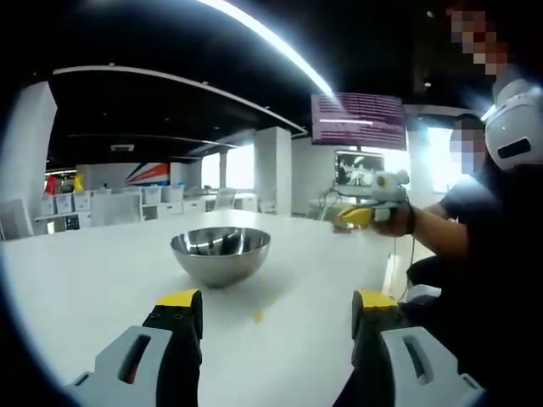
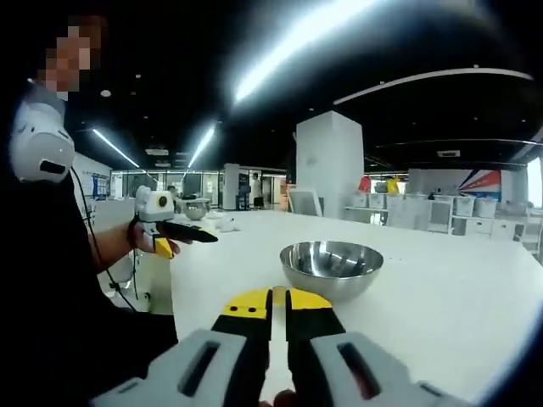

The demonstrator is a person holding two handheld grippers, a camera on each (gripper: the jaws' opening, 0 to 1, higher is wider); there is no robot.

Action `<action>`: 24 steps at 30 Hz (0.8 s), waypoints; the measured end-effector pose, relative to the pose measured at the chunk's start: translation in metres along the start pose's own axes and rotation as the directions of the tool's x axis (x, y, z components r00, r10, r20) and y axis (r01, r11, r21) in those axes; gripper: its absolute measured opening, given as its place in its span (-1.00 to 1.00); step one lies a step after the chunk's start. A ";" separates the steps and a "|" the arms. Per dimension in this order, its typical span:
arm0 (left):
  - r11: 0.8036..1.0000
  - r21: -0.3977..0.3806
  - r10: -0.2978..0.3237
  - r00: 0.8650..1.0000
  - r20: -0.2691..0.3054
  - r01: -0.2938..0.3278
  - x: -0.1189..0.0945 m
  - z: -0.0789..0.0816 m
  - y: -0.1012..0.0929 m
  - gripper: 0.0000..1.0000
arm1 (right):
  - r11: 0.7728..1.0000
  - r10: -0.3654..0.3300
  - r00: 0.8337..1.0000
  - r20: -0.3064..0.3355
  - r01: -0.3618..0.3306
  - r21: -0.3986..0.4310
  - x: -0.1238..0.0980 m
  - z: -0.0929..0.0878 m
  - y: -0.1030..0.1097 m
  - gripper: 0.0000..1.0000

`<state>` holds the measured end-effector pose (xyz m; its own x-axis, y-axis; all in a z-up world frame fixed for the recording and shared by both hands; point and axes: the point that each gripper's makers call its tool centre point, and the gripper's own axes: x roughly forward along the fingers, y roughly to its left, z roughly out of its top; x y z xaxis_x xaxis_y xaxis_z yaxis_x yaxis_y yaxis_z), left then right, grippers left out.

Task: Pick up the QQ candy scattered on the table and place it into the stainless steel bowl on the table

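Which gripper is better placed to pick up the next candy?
Left. The left gripper is open, a yellow candy lying on the table between its jaws; the right gripper is shut.

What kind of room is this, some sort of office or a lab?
Probably a large open-plan office or showroom. A long white table holding a steel bowl, a wall screen showing text, ceiling strip lights, and rows of white chairs behind all suggest that.
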<state>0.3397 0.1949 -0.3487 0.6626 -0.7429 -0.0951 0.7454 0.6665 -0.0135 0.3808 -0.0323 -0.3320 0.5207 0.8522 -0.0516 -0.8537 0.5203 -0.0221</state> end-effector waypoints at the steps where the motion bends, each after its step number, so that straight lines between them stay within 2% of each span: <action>1: 1.000 0.000 0.000 1.000 -0.001 0.000 0.000 0.000 -0.001 0.44 | 1.000 -0.003 1.000 0.001 0.003 0.004 0.000 -0.001 -0.001 -0.84; 5: 1.000 0.003 -0.002 1.000 -0.003 0.002 0.000 0.000 -0.002 0.44 | 1.000 -0.006 1.000 0.002 0.006 0.008 0.002 -0.002 -0.001 -0.84; 12: 1.000 0.003 0.001 1.000 0.001 -0.001 -0.003 0.001 -0.001 0.44 | 1.000 0.007 1.000 -0.007 -0.007 -0.028 0.015 0.012 -0.005 -0.84; 16: 1.000 0.004 -0.001 1.000 0.002 0.001 -0.003 0.000 -0.001 0.43 | 0.997 0.020 0.999 -0.042 -0.023 -0.079 0.034 0.024 -0.014 -0.84; 24: 1.000 -0.006 -0.013 1.000 0.007 0.013 -0.004 -0.003 -0.004 0.40 | 0.986 0.046 0.989 -0.138 -0.066 -0.150 0.085 0.040 -0.041 -0.84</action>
<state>0.3338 0.1957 -0.3516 0.6530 -0.7522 -0.0879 0.7538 0.6568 -0.0206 0.4602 0.0216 -0.2958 0.4752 0.8591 -0.1902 -0.8779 0.4482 -0.1685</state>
